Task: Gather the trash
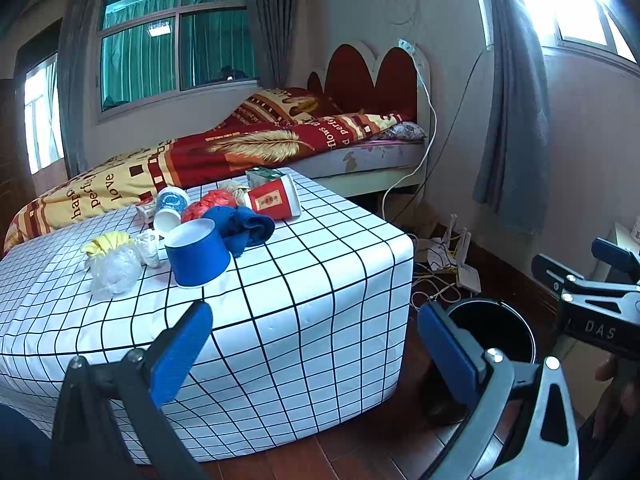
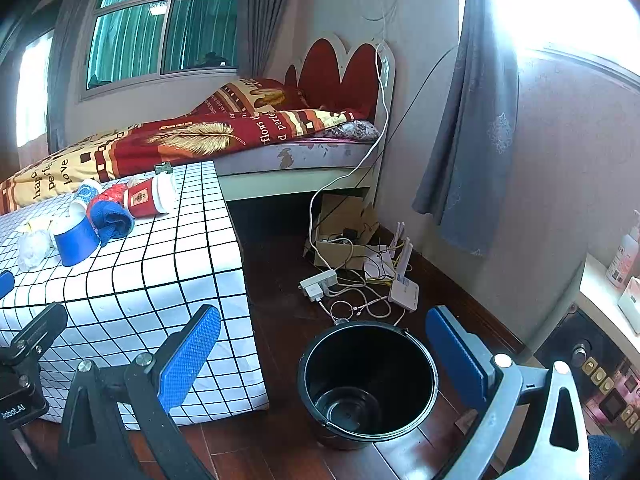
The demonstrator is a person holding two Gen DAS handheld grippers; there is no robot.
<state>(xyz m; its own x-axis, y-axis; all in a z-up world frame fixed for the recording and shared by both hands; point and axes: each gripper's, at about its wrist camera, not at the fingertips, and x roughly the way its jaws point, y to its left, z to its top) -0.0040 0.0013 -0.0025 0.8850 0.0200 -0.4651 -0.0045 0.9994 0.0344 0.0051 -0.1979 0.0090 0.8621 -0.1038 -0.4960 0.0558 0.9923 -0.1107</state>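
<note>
Trash lies in a heap on the checked tablecloth [image 1: 300, 280]: a blue paper cup [image 1: 198, 254] on its side, a red paper cup [image 1: 274, 200], a blue-patterned white cup [image 1: 170, 210], a blue cloth [image 1: 244, 226], a red crumpled bag [image 1: 210, 204], a clear plastic wad [image 1: 114, 272] and a yellow scrap [image 1: 106, 242]. A black bucket [image 2: 368, 380] stands empty on the floor to the right of the table. My left gripper [image 1: 316, 344] is open near the table's front corner. My right gripper [image 2: 324, 344] is open above the bucket's near side.
A bed [image 1: 248, 148] with a red and yellow quilt runs behind the table. Cables, a power strip [image 2: 320, 284], a router [image 2: 404, 280] and a cardboard box [image 2: 340, 236] clutter the wooden floor by the wall. A shelf with bottles [image 2: 624, 256] is at far right.
</note>
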